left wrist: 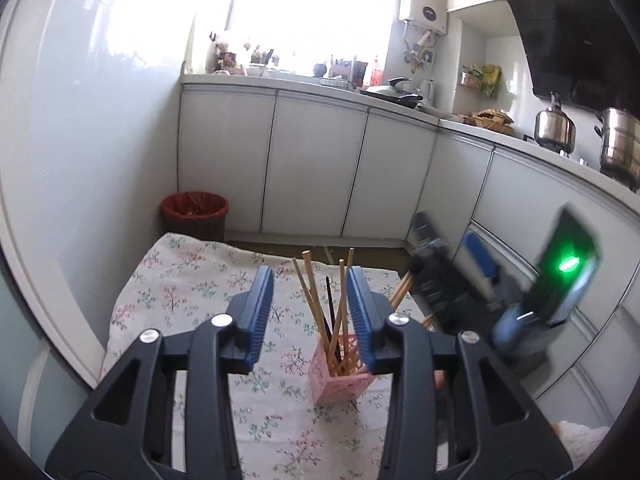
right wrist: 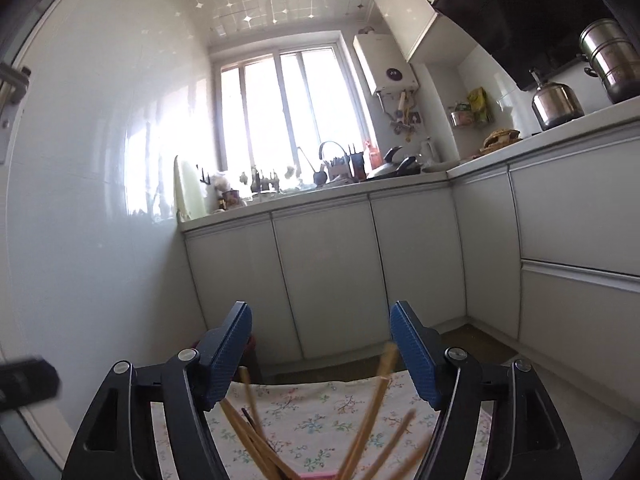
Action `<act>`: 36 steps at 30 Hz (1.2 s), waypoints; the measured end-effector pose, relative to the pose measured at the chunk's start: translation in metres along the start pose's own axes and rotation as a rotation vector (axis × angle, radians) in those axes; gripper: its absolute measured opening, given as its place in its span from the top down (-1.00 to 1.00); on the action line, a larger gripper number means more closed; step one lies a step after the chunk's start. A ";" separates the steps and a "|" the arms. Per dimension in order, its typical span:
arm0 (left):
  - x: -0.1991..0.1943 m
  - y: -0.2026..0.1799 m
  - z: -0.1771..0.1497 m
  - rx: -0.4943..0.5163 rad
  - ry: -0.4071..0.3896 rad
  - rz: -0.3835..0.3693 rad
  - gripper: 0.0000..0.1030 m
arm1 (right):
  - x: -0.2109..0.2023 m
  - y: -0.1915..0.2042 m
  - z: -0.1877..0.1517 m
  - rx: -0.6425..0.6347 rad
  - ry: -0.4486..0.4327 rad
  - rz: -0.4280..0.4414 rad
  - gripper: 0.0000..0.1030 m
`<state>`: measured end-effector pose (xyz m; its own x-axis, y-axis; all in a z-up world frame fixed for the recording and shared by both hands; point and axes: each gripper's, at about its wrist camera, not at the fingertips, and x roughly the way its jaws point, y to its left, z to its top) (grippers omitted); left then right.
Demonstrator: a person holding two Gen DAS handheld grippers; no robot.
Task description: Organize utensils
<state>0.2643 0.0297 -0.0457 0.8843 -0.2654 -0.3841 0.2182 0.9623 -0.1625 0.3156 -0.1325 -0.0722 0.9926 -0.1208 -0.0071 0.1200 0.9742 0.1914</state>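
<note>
In the left wrist view, the pink perforated plastic holder (left wrist: 339,372) stands upright on the floral tablecloth (left wrist: 192,280), low and just right of frame centre. A bundle of light wooden chopsticks (left wrist: 316,296), with one dark stick among them, fans up between the blue pads of the left gripper (left wrist: 311,312), whose jaws stand spread, touching nothing. In the right wrist view, the right gripper (right wrist: 321,354) is also spread wide, with blurred chopsticks rising at the bottom centre, free of its pads.
</note>
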 end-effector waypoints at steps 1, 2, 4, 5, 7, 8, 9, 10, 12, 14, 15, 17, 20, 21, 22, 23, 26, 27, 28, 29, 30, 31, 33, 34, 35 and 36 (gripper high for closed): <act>-0.004 0.000 -0.001 -0.006 -0.001 0.002 0.08 | -0.012 -0.003 0.011 -0.004 0.006 -0.003 -0.43; -0.008 -0.001 -0.002 -0.012 -0.002 0.004 0.02 | -0.023 -0.005 0.018 -0.015 0.009 -0.020 -0.45; -0.017 -0.003 -0.005 -0.024 0.001 0.011 -0.04 | -0.044 -0.012 0.029 -0.029 0.031 -0.054 -0.57; -0.020 -0.005 -0.007 -0.028 0.007 0.013 -0.08 | -0.053 -0.016 0.034 -0.032 0.046 -0.076 -0.59; -0.030 -0.011 -0.012 -0.031 0.013 0.025 -0.13 | -0.069 -0.023 0.039 -0.047 0.094 -0.122 -0.68; -0.035 -0.013 -0.015 -0.032 0.014 0.033 -0.18 | -0.077 -0.025 0.041 -0.056 0.121 -0.139 -0.68; -0.041 -0.017 -0.018 -0.035 0.014 0.040 -0.25 | -0.084 -0.027 0.041 -0.067 0.143 -0.160 -0.68; -0.045 -0.020 -0.020 -0.038 0.014 0.043 -0.29 | -0.093 -0.029 0.042 -0.082 0.174 -0.174 -0.69; -0.058 -0.027 -0.027 -0.040 0.010 0.057 -0.48 | -0.110 -0.033 0.041 -0.112 0.217 -0.206 -0.77; -0.069 -0.032 -0.032 -0.035 -0.001 0.069 -0.58 | -0.129 -0.037 0.040 -0.130 0.241 -0.234 -0.85; -0.077 -0.037 -0.035 -0.023 -0.005 0.086 -0.60 | -0.140 -0.040 0.039 -0.133 0.252 -0.248 -0.91; -0.086 -0.044 -0.040 -0.007 -0.005 0.113 -0.68 | -0.159 -0.047 0.035 -0.130 0.278 -0.265 -0.96; -0.100 -0.054 -0.050 0.003 0.018 0.137 -0.76 | -0.189 -0.056 0.032 -0.098 0.343 -0.266 -0.98; -0.106 -0.058 -0.054 0.009 0.029 0.143 -0.77 | -0.195 -0.060 0.032 -0.090 0.364 -0.266 -0.98; -0.111 -0.060 -0.060 0.014 0.034 0.158 -0.77 | -0.205 -0.062 0.031 -0.079 0.387 -0.263 -0.98; -0.116 -0.063 -0.062 0.017 0.035 0.182 -0.77 | -0.215 -0.064 0.031 -0.078 0.407 -0.263 -0.98; -0.132 -0.067 -0.067 0.014 0.020 0.233 -0.79 | -0.244 -0.069 0.031 -0.096 0.419 -0.309 -0.98; -0.137 -0.069 -0.068 0.013 0.014 0.252 -0.86 | -0.254 -0.072 0.033 -0.089 0.417 -0.318 -0.98; -0.142 -0.071 -0.068 0.015 0.007 0.272 -0.90 | -0.261 -0.073 0.034 -0.082 0.417 -0.317 -0.98; -0.146 -0.074 -0.068 0.017 0.004 0.280 -0.95 | -0.268 -0.074 0.036 -0.079 0.418 -0.314 -0.98; -0.150 -0.077 -0.068 0.020 0.005 0.283 -0.95 | -0.278 -0.074 0.038 -0.080 0.416 -0.311 -0.98; -0.153 -0.080 -0.068 0.022 0.010 0.279 -0.95 | -0.282 -0.074 0.041 -0.083 0.415 -0.311 -0.98; -0.159 -0.085 -0.069 0.028 0.016 0.258 -0.95 | -0.294 -0.073 0.047 -0.084 0.405 -0.306 -0.98; -0.162 -0.088 -0.069 0.032 0.016 0.256 -0.95 | -0.297 -0.073 0.051 -0.079 0.400 -0.305 -0.98; -0.165 -0.089 -0.069 0.033 0.013 0.256 -0.95 | -0.303 -0.074 0.054 -0.070 0.394 -0.304 -0.98; -0.169 -0.091 -0.070 0.034 0.009 0.259 -0.95 | -0.306 -0.074 0.056 -0.067 0.393 -0.302 -0.98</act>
<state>0.0661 -0.0170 -0.0296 0.9090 -0.0106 -0.4166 -0.0009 0.9996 -0.0273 0.0021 -0.1778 -0.0292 0.8427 -0.3312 -0.4244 0.3914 0.9182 0.0607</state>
